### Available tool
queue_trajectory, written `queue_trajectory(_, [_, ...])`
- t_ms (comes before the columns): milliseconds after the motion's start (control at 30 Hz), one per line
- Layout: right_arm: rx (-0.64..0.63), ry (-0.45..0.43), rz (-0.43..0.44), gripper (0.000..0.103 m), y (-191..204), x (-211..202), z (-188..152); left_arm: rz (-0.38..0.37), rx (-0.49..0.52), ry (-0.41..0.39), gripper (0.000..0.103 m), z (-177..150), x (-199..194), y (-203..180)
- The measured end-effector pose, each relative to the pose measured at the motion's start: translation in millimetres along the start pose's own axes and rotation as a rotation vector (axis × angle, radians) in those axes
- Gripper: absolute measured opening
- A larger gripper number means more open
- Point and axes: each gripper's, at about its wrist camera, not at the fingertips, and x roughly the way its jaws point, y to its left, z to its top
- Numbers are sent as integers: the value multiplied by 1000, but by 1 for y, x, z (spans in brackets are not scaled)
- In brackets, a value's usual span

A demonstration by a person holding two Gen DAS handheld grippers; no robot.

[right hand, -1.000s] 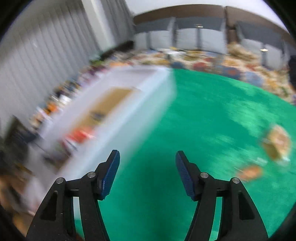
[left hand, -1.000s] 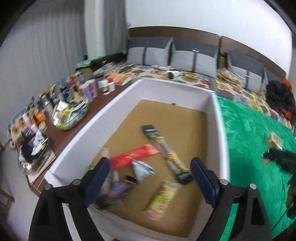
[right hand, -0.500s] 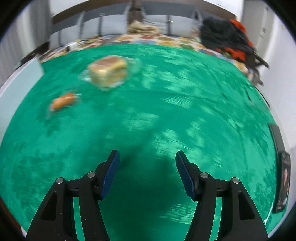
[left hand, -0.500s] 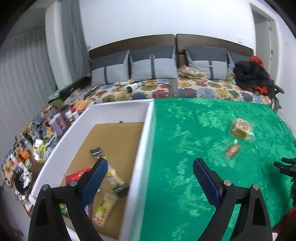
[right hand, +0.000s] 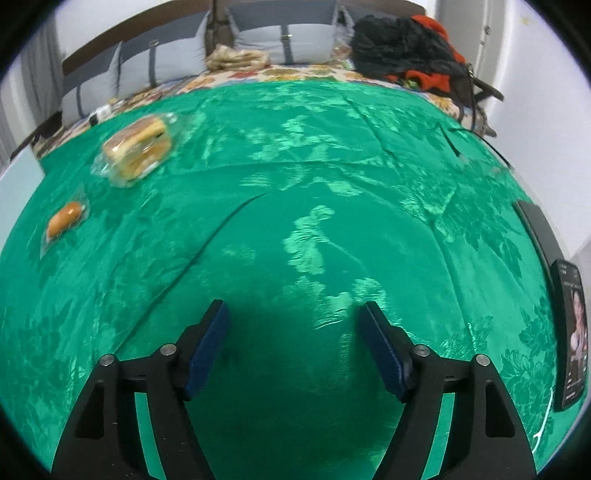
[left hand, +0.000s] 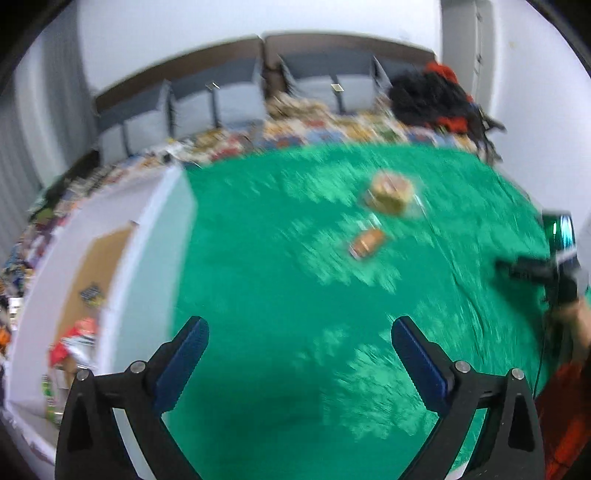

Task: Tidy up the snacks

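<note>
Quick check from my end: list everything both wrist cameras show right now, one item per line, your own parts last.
green bedspread: one, green, covers the bed under both grippers
wrapped bread pack: one, tan in clear wrap, on the bedspread
small wrapped bun: one, orange-brown, on the bedspread beside the bread pack
white box: one, white with brown floor, at the bedspread's left edge
snack packets: several, red and mixed, inside the box, blurred
pillows: several, grey, at the headboard
clothes pile: one, black and red, far right corner
phone: one, black, screen lit, right edge
left hand-held gripper: one, black with blue pads, open, empty
right hand-held gripper: one, same colours, open, empty
</note>
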Motion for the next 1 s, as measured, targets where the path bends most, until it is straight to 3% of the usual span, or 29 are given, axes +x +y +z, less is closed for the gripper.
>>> queue_trajectory(200, [1,-20,-2,87,-6,2,-2,-36,16,125,99,-15,69,-32])
queue_trajectory(400, [1,-20,-4,88,-6,2,-2,-52,-83,191,99,-15,127,-33])
queue_trajectory(600, [1,-20,-3,88,-6,2,-2,-10,-81,96,103,-17,138,-38])
queue_trajectory(1000, [1,-20,-3,88,-6,2,-2,-5,-85,90,103,-17,139,-37])
